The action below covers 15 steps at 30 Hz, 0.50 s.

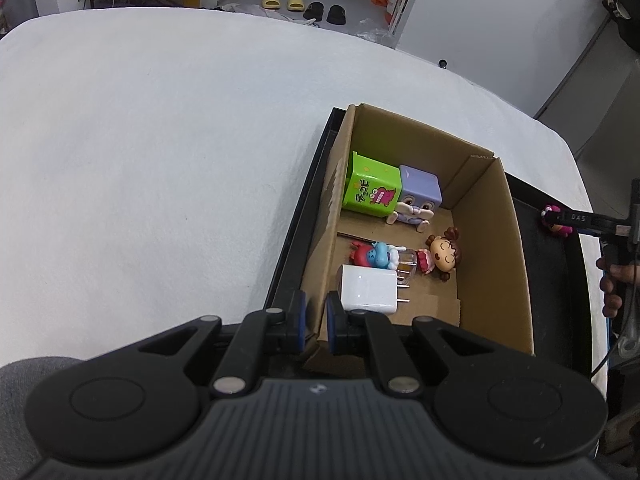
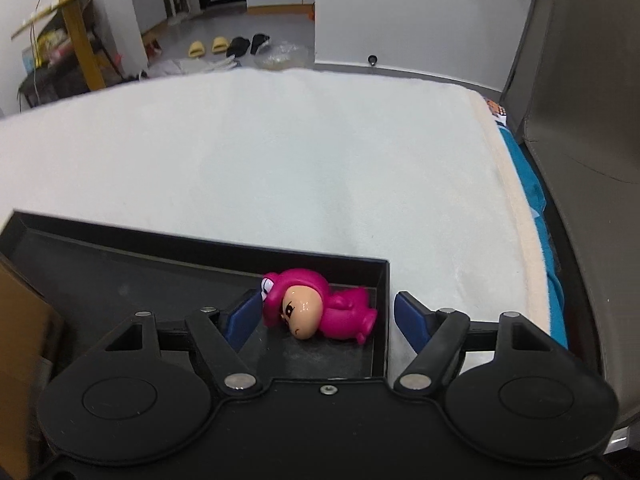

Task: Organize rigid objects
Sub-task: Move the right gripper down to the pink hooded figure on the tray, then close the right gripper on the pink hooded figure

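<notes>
Pink figurine (image 2: 320, 310) lay on its side in the lower centre of the right wrist view, in the corner of the black tray (image 2: 382, 300), just inside its right wall. It was glossy magenta, hooded, with a bare tan face turned toward the camera. The right gripper (image 2: 326, 318) straddled it with jaws apart: the left pad sat at the hood, the right pad outside the tray wall, so no grip existed yet. The pick-up step appeared in hand; the next move likely called for clearing that wall before closing. The left gripper (image 1: 316, 322) was clamped on the cardboard box (image 1: 496, 248) wall at lower centre, steadying it.
</notes>
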{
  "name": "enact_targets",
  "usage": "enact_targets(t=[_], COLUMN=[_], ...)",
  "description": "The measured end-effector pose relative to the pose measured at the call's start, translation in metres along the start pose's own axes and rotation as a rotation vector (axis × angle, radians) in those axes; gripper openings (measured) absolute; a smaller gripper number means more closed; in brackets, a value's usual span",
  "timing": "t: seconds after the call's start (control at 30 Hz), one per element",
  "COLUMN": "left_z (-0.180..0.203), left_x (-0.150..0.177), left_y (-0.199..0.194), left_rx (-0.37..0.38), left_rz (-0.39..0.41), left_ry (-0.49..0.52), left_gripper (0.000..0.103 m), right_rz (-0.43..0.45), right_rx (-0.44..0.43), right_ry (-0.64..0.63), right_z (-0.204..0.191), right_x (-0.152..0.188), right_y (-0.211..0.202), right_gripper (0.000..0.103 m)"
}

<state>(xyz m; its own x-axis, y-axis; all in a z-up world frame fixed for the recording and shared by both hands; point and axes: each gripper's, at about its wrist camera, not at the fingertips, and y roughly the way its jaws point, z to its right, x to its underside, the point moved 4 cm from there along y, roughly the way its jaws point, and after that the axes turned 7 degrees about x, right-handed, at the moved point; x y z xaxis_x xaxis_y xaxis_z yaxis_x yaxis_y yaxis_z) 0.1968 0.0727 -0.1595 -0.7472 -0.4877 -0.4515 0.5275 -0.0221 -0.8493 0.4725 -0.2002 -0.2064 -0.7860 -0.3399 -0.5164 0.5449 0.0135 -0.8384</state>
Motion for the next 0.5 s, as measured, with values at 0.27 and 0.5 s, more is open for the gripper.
enact_targets(t=[0.27,0.5], left_z=[-0.001,-0.002], left_x=[0.001,0.001], left_y=[0.001,0.002], left_rx=[0.005,0.001], left_rz=[0.000,-0.001], left_ry=[-0.004,-0.008], left_gripper=[0.009,0.009], right_rz=[-0.022,-0.041], right_rx=[0.033,0.010], right_ry=[-0.048,-0.006], right_z=[-0.010,-0.004], right_x=[0.007,0.008], right_y=[0.006,-0.005], right_gripper=[0.064,0.061])
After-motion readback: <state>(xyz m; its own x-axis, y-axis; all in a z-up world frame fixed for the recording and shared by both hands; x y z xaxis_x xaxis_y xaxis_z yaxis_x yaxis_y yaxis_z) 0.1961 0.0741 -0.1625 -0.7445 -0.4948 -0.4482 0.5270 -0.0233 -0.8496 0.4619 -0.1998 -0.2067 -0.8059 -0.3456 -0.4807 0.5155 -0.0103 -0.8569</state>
